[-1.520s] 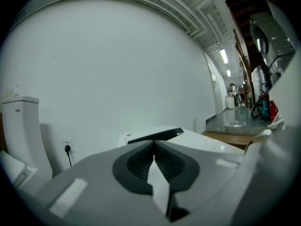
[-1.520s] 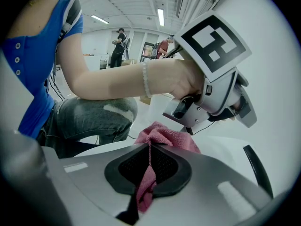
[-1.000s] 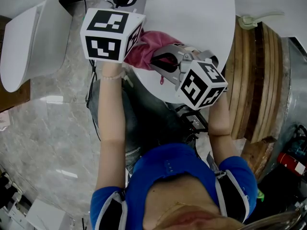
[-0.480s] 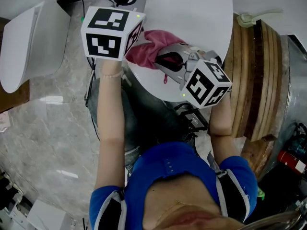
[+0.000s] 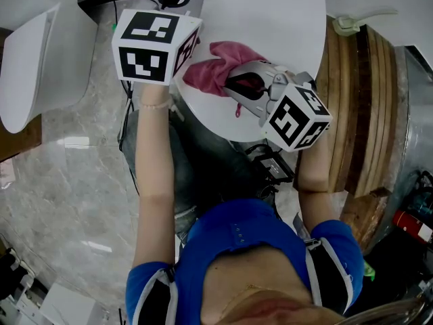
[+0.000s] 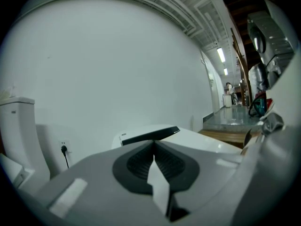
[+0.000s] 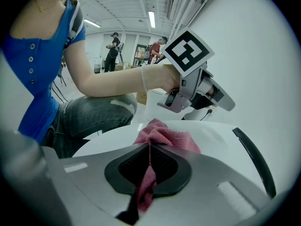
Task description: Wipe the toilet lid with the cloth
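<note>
Since the earlier frames the right hand-held gripper point(image 5: 238, 85) has been carried a little to the right across the white toilet lid point(image 5: 277, 19). The pink cloth point(image 5: 218, 68) has been dragged along with it. A strip of bare lid is now seen between the cloth and the marker cube point(image 5: 152, 46) of the left hand-held gripper point(image 6: 153, 159). The left hand-held gripper has hardly been shifted. Its jaws are pressed together with nothing between them, and it is held at the lid's left edge.

The right hand-held gripper's jaws are clenched on the cloth. A fold is pinched between the pads and a tail hangs back from them. The bulk of the cloth is bunched just beyond the jaw tips and lies on the lid. The cloth is thus found on the lid's near part, between the two hand-held grippers.
</note>
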{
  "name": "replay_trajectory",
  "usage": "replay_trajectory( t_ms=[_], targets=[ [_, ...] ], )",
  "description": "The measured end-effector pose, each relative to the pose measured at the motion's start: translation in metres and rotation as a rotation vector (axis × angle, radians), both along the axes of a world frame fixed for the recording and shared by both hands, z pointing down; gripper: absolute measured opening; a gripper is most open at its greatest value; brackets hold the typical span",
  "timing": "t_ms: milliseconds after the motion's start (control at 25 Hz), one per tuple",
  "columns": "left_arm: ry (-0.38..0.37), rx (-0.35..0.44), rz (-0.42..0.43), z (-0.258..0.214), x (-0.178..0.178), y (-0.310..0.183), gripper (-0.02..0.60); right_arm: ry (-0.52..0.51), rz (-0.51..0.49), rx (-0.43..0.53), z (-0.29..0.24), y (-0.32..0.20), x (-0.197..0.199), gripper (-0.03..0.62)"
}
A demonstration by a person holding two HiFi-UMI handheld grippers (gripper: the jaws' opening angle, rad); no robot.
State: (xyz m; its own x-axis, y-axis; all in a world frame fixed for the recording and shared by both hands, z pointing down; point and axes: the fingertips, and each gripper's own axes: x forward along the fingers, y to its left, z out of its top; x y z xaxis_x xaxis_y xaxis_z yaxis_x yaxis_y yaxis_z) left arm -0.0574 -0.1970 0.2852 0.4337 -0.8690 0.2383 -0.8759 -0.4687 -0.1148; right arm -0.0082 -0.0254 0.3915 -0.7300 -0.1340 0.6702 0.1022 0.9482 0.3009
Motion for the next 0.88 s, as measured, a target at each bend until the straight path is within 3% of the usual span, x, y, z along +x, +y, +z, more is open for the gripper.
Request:
replay_trajectory(
  t_ms=[880],
  targets=[
    [-0.015, -0.005, 0.018, 0.003, 0.007, 0.003, 0.002, -0.007, 0.076, -0.008, 0.000, -0.004, 0.036, 0.011]
  ],
)
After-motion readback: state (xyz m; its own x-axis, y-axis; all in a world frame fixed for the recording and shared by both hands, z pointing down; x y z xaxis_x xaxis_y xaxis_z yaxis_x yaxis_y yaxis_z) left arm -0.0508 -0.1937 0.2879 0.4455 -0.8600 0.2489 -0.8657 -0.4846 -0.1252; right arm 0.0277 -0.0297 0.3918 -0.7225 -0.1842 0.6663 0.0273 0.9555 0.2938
